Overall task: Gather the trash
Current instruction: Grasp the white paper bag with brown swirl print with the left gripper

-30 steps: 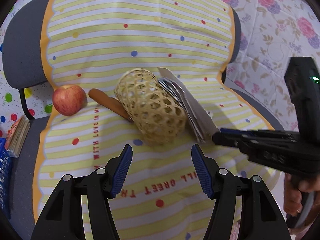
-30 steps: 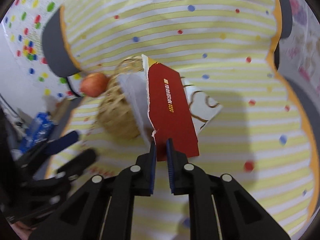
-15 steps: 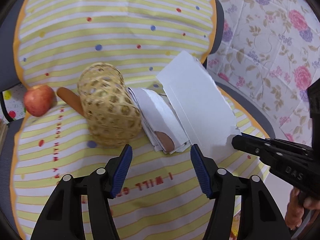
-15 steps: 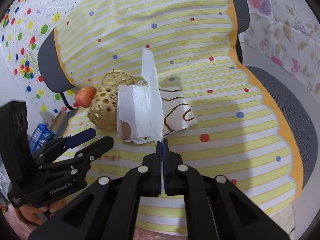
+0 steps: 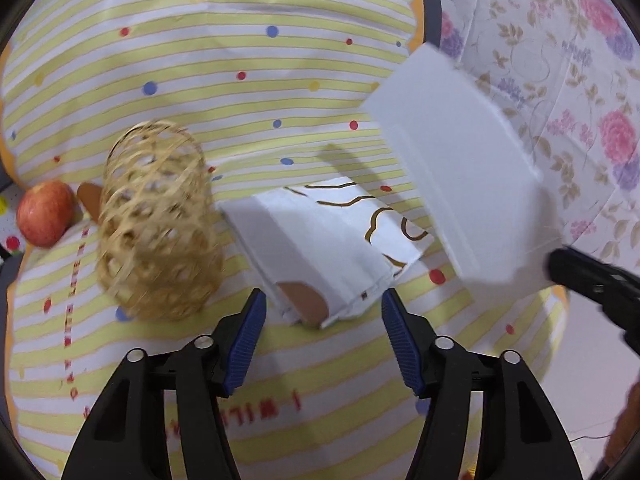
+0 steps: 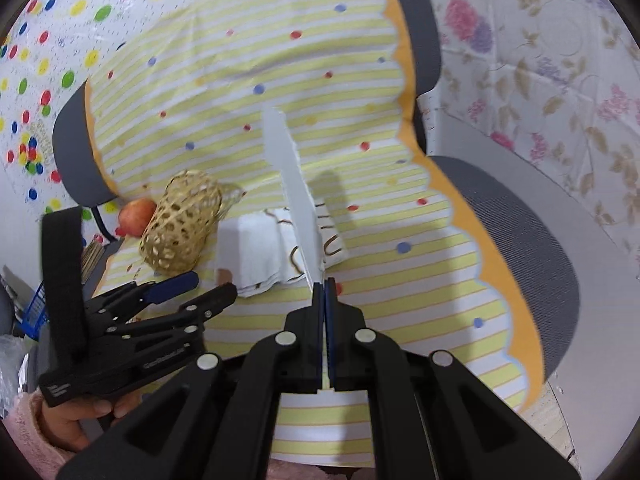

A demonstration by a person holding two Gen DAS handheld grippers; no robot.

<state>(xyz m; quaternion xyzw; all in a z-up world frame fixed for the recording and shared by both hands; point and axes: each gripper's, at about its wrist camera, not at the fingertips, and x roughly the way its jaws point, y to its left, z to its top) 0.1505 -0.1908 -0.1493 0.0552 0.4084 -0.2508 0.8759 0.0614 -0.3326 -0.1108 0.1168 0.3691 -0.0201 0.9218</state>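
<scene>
**Lifting the card clear, with the bag next in line**

Lifting off the cloth (image 6: 400, 216) since a second ago, the card (image 5: 460, 168) now hangs in the air, pinched at its lower edge by the right gripper (image 6: 323, 292), whose jaws are clamped tight on it. It has swung from edge-on beside the basket (image 5: 156, 224) out toward the cloth's right edge, baring the paper bag (image 5: 320, 240) it had covered. The left gripper (image 5: 322, 340) has closed in on that bag with its jaws wide apart and nothing between them; the bag's near end lies just ahead of its fingertips. Beyond, the basket lies on its side just left of the bag, with the apple (image 5: 44, 212) near the cloth's left edge. One piece of trash looks secured; the bag is likely next.
</scene>
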